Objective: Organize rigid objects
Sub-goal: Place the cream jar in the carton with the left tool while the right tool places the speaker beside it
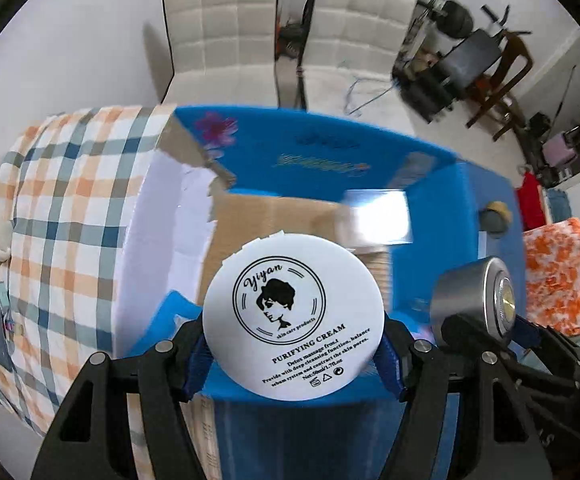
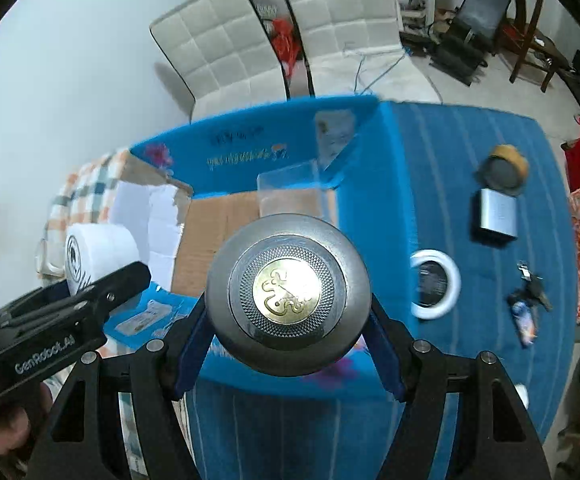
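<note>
White round cream jar (image 1: 293,316), its flat face printed with a black portrait logo and the words "PURIFYING CREAM", sits clamped between the blue-padded fingers (image 1: 193,360) of the left gripper (image 1: 293,354), held above the near blue wall of an open blue cardboard box (image 1: 330,152). In the right wrist view the same jar shows side-on at the left (image 2: 101,252), with the left gripper's black body below it (image 2: 61,320) marked "GenRobot.AI".

Beside it, the right gripper (image 2: 290,344) is closed on a grey metal cylindrical tin with a round gold emblem on its end (image 2: 287,292); its blue pads (image 2: 384,356) press the tin from both sides. From the left wrist camera the tin appears just to the right of the jar (image 1: 474,300). Both items hang over the near edge of the box, whose brown floor (image 1: 273,216) holds a clear rectangular plastic container (image 1: 378,216) against the right wall. A white inner flap (image 1: 173,208) lines the left side.

The box stands on a blue striped tablecloth (image 2: 470,140). To its right on the cloth lie a white ring-shaped lid with a dark centre (image 2: 436,284), a small silver rectangular tin (image 2: 496,216), a round wooden-sided container with a dark lid (image 2: 504,170) and a bunch of keys (image 2: 530,292). A plaid orange-and-blue cloth (image 1: 69,200) covers the table to the left, and two white quilted chairs (image 1: 225,24) stand behind.
</note>
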`<action>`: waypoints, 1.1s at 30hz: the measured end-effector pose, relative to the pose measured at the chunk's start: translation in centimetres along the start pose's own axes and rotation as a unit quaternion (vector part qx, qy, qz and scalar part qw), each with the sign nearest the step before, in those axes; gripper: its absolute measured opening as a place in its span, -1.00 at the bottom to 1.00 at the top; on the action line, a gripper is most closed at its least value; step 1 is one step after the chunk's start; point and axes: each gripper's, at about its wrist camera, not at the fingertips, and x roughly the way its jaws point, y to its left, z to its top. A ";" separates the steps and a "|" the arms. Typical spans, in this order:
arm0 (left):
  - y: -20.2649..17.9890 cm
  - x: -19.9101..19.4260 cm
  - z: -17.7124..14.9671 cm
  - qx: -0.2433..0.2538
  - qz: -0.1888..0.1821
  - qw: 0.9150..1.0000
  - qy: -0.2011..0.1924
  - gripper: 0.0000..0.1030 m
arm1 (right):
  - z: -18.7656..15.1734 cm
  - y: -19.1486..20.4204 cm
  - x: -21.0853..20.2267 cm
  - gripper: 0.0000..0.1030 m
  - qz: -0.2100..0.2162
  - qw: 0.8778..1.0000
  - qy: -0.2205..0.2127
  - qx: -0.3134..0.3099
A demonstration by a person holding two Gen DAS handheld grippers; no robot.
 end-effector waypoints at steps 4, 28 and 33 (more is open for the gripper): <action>2.3 4.6 1.8 -0.010 -0.005 0.999 0.044 0.26 | 1.0 0.8 4.7 0.41 -0.018 0.999 0.032 0.004; -2.3 14.9 8.1 0.045 -0.062 0.986 0.149 0.27 | 3.4 -1.2 15.5 0.44 -0.087 0.991 0.085 0.057; -3.0 14.6 8.5 0.055 -0.053 0.984 0.162 0.30 | 4.2 -1.4 16.5 0.48 -0.083 0.989 0.106 0.062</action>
